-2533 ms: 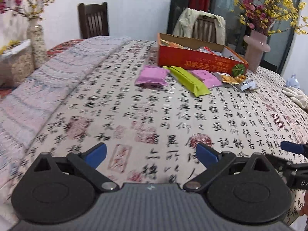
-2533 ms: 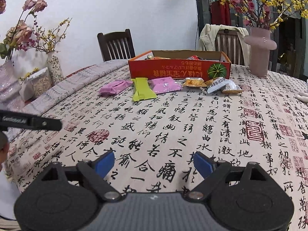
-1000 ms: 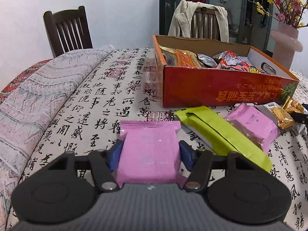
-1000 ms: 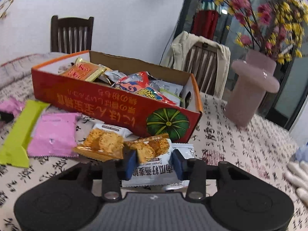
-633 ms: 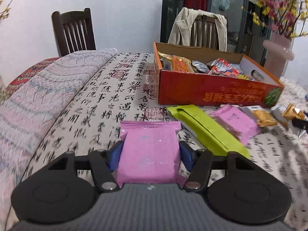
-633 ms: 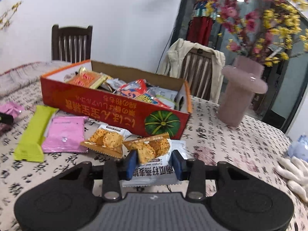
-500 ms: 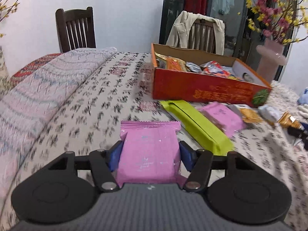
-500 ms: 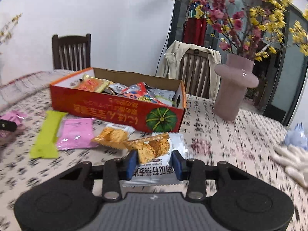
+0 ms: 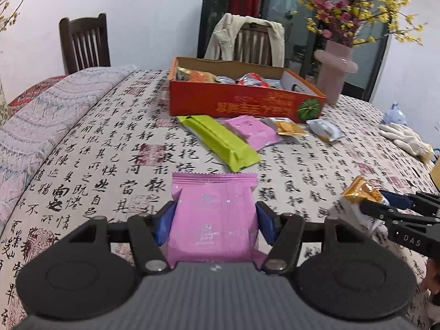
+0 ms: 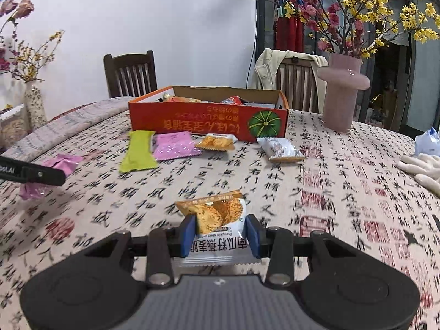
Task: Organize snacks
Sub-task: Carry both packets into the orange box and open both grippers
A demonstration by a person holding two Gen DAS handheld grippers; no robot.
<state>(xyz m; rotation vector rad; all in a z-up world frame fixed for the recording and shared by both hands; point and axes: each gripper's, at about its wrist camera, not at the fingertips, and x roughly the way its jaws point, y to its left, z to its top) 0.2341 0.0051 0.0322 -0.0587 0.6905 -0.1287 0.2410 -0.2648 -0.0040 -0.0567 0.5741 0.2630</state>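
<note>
Your left gripper (image 9: 214, 220) is clamped on a pink snack packet (image 9: 213, 214), its blue pads pressing both sides; the faint print on the wrapper is too small to read. Your right gripper (image 10: 220, 233) is closed tight on a white-and-orange cracker packet (image 10: 217, 220) whose label carries large Chinese characters with small English above them that looks like "Pumpkin seed". Both packets are held above the tablecloth (image 10: 330, 187), which is covered in black calligraphy and red seal stamps. Seen from your left camera, the right tool's black body shows the white letters "DAS". Ahead stands the open orange box (image 10: 209, 121), its front printed upside down with yellow characters and a green pumpkin picture, with snacks already inside. Just before it on the cloth lie a green bar packet (image 10: 139, 151), another pink packet (image 10: 176, 145), an orange cracker packet (image 10: 216, 142) and a white packet (image 10: 280, 148). A pink vase (image 10: 342, 93) of blossoms stands to the box's right.
</note>
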